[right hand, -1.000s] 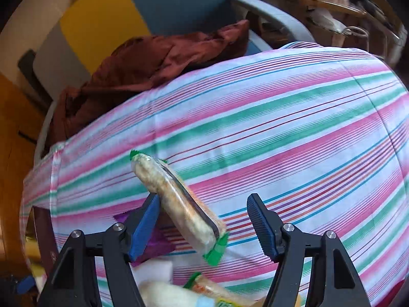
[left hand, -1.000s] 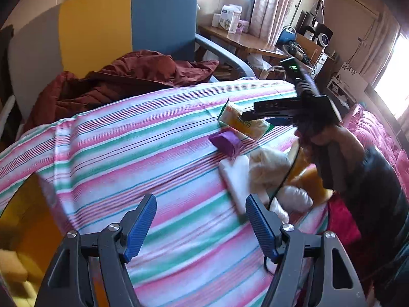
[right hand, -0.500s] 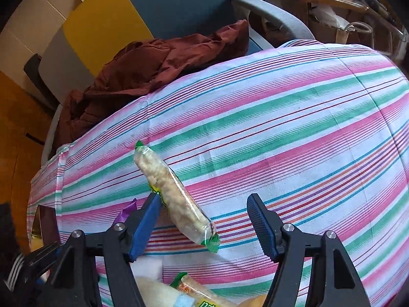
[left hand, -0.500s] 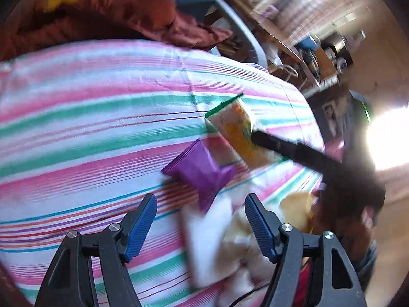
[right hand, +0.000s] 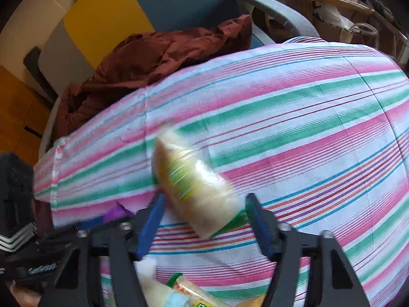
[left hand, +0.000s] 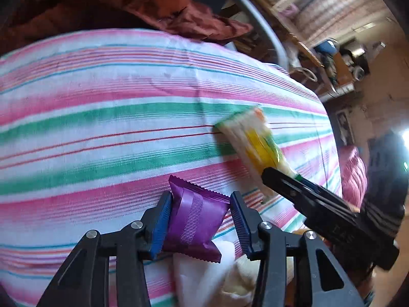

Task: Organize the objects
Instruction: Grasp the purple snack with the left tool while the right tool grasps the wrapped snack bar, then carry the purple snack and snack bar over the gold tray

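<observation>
On the striped bed sheet (left hand: 107, 117), toward its right edge near the small pile, the left tongs (left hand: 199, 220) have just been closing and now pinch a purple foil packet (left hand: 194, 220) between both blue pads, narrow grip, packet at sheet level. Right tongs (right hand: 204, 220) have also just been closing around a clear snack bag with green ends (right hand: 196, 192); the left wrist view shows them clamped on the bag's near end, the rest sticking out tilted over the sheet. Risks: slick puffy foil could squirt out of the pads if squeezed harder or lifted fast; the snack bag, gripped only at one end, could swing, slip or get its contents crushed; both tongs work close together, so they could bump each other; either lift could drag the loose pile. Count: one purple packet, one held snack bag, two tongs, at least one more green-printed packet (right hand: 194, 291) plus white and pale items too blurred to count, one red-brown garment (right hand: 158, 58) on the chair beyond the bed's far edge.
</observation>
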